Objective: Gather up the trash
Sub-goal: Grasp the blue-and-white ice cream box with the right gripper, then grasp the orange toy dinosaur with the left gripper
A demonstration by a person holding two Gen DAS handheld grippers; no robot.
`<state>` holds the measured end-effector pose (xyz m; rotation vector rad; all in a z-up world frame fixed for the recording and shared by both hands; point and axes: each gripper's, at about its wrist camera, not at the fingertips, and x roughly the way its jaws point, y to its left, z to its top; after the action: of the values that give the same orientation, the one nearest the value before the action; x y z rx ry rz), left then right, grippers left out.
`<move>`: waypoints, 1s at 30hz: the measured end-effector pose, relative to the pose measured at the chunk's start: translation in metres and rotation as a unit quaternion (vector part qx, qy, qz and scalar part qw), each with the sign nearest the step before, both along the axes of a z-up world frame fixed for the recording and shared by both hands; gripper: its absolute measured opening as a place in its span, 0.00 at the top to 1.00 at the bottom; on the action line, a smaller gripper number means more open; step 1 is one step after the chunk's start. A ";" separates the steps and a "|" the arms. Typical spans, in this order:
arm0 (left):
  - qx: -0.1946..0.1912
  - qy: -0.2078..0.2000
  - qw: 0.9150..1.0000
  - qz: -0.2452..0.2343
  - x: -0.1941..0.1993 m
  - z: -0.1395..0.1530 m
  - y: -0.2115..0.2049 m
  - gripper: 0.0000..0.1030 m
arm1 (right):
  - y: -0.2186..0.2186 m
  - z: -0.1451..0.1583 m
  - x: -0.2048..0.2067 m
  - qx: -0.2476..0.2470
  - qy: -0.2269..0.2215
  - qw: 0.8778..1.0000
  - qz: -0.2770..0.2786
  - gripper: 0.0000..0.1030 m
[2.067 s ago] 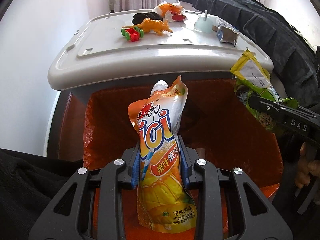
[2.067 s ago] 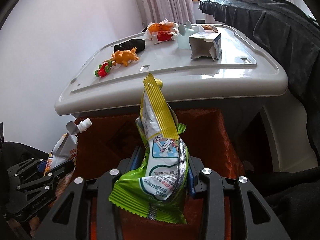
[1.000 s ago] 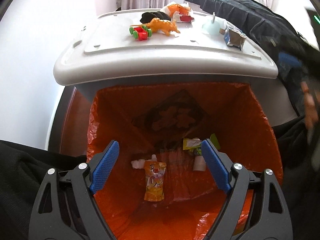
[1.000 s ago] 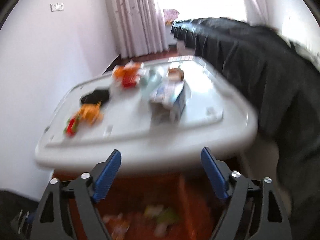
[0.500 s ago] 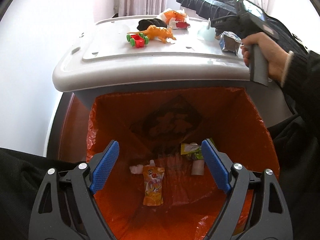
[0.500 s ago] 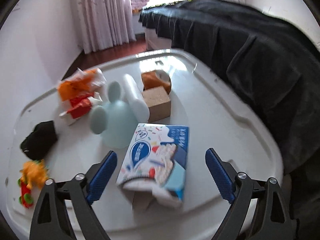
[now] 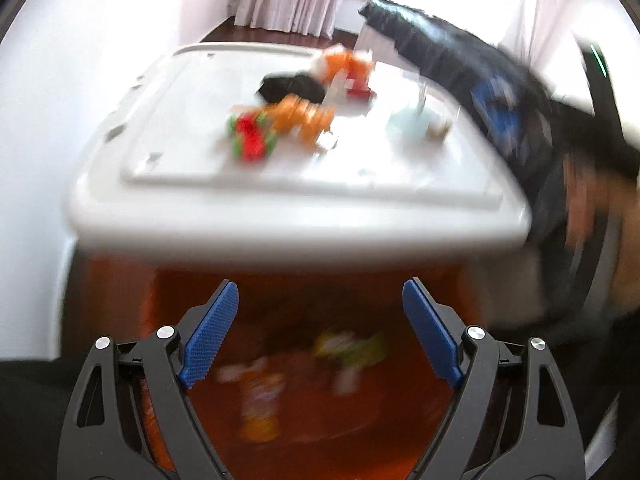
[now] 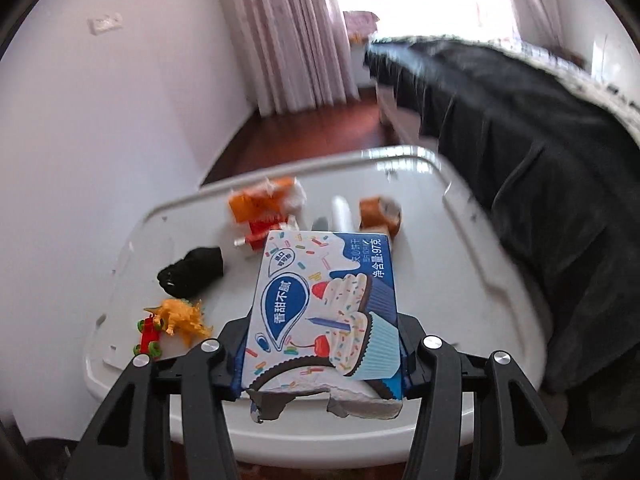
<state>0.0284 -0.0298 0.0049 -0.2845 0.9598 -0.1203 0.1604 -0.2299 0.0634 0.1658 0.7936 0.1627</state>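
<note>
My right gripper (image 8: 322,356) is shut on a torn blue-and-white biscuit box (image 8: 324,308) and holds it above the white table (image 8: 460,280). My left gripper (image 7: 320,332) is open and empty over the orange-lined trash bin (image 7: 460,288), where a juice pouch (image 7: 260,404) and a green wrapper (image 7: 352,346) lie, blurred. An orange-and-red wrapper (image 8: 266,208) lies at the table's far side; it also shows in the left wrist view (image 7: 346,68). The left wrist view is motion-blurred.
On the table are an orange toy dinosaur (image 8: 182,318), a red toy car (image 8: 148,340), a black cloth (image 8: 192,274), a brown tape roll (image 8: 378,214) and a pale blue object (image 7: 412,124). A dark-covered sofa (image 8: 520,140) stands at the right.
My right gripper has closed on the biscuit box and lifted it off the table. My left gripper has moved, its view now blurred, and stays open over the bin.
</note>
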 end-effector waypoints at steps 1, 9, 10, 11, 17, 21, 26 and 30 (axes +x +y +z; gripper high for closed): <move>-0.020 -0.007 1.000 0.013 0.022 0.006 -0.002 0.20 | -0.002 -0.002 -0.005 -0.005 -0.007 1.000 -0.004 0.49; -0.067 0.008 0.993 0.097 0.134 -0.003 -0.021 0.20 | -0.014 0.005 -0.003 0.003 -0.017 1.000 0.013 0.49; -0.060 0.014 0.991 0.116 0.143 -0.007 -0.023 0.20 | -0.017 0.005 -0.005 0.011 -0.017 1.000 0.016 0.49; -0.053 0.017 0.990 0.129 0.150 -0.010 -0.024 0.20 | -0.020 0.006 -0.006 0.025 -0.016 0.999 0.018 0.49; 0.008 0.040 0.976 0.213 0.188 -0.038 -0.029 0.20 | -0.039 0.012 -0.006 0.067 -0.019 0.998 0.010 0.48; 0.055 0.051 0.966 0.247 0.204 -0.052 -0.023 0.20 | -0.042 0.012 -0.005 0.077 -0.014 0.997 0.013 0.48; 0.108 0.012 0.974 0.201 0.198 -0.054 -0.026 0.47 | -0.043 0.013 -0.004 0.078 -0.014 0.997 0.012 0.48; 0.068 -0.012 0.985 0.159 0.184 -0.053 -0.018 0.47 | -0.043 0.013 -0.003 0.081 -0.015 0.997 0.008 0.48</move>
<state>0.2126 -0.0476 -0.0477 -0.3063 0.8835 0.2327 0.1579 -0.2724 0.0759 0.3088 0.7521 0.2439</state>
